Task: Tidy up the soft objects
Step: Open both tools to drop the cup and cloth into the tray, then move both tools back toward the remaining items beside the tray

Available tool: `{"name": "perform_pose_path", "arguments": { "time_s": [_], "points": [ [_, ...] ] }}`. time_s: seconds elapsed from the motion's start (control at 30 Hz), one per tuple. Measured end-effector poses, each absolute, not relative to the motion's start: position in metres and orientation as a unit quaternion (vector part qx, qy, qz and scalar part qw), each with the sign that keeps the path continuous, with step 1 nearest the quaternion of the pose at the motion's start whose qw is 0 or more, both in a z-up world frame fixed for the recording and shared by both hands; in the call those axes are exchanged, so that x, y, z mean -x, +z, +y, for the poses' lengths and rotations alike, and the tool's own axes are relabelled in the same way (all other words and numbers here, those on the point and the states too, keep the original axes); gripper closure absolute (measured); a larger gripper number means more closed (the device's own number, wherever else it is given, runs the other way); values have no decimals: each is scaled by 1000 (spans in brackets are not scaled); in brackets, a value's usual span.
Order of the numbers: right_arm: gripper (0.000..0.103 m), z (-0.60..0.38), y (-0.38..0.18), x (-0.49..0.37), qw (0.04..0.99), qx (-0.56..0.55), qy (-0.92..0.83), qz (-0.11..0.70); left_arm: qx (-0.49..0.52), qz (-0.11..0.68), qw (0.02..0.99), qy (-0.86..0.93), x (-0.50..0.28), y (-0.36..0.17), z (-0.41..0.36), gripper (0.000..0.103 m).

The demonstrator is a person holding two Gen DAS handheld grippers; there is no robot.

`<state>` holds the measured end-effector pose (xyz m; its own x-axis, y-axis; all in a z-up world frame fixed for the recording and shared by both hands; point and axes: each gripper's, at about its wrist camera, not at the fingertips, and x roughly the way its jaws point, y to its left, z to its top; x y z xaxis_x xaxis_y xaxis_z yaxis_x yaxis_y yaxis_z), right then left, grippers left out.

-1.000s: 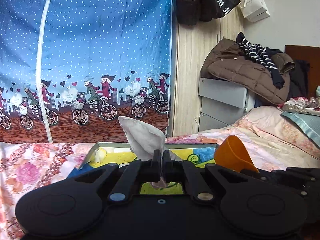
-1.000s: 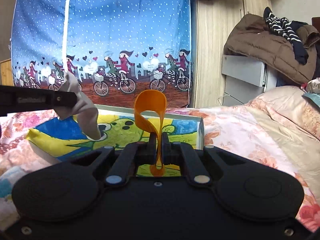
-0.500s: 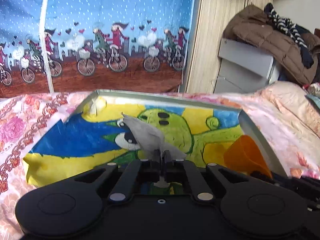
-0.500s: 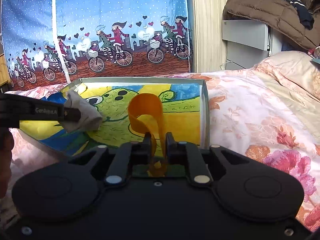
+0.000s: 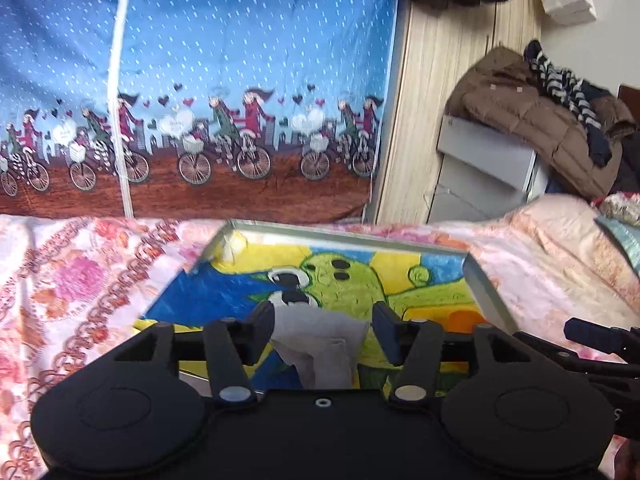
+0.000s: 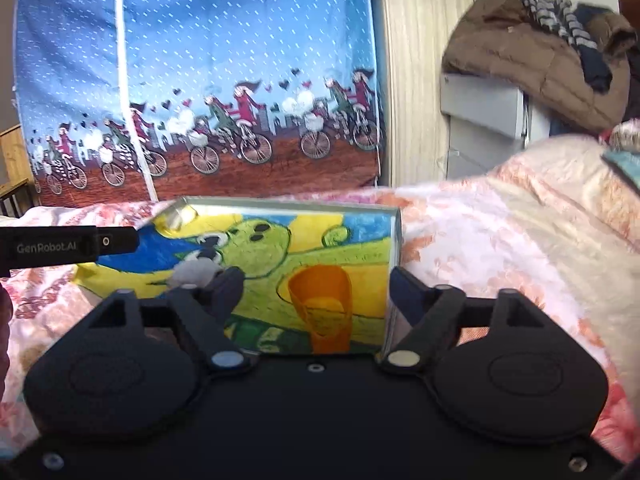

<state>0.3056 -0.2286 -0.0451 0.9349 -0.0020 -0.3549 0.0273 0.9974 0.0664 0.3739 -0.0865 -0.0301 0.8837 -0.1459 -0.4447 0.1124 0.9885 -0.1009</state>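
Now both grippers hover over the tray [image 6: 394, 236] with fingers spread wide, pinching nothing. The grey cloth [image 5: 320, 344] lies on the tray's picture between the left gripper's [image 5: 323, 330] fingers; the orange band [image 6: 322, 304] rests near the tray's right wall, under the right gripper [image 6: 316, 292], apparently delivered.

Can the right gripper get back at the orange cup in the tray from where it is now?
Probably yes. The right gripper is open with the orange cup lying right between its fingers in the tray, and nothing covers it.
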Motion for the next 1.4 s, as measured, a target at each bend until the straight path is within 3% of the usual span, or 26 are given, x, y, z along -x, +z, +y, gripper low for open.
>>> {"name": "perform_pose_path", "arguments": {
  "time_s": [0.03, 0.1, 0.37, 0.53, 1.4],
  "points": [
    [9, -226, -38, -297, 985, -31, -3, 172, 32, 220, 973, -62, -362, -22, -84, 39],
    [1, -219, -27, -279, 987, -26, 15, 156, 18, 195, 980, -44, -340, -10, -80, 31],
    [0, -190, -6, -202, 995, -17, 21, 97, 18, 126, 992, 8, -241, 23, -54, 9],
    [0, -183, -7, -161, 996, -25, 2, 88, 13, 106, 994, 19, -183, 25, -43, 3],
    [0, -184, -20, -70, 995, -62, -51, 58, -5, 105, 994, 22, -24, 7, -28, 1]
  ]
}}
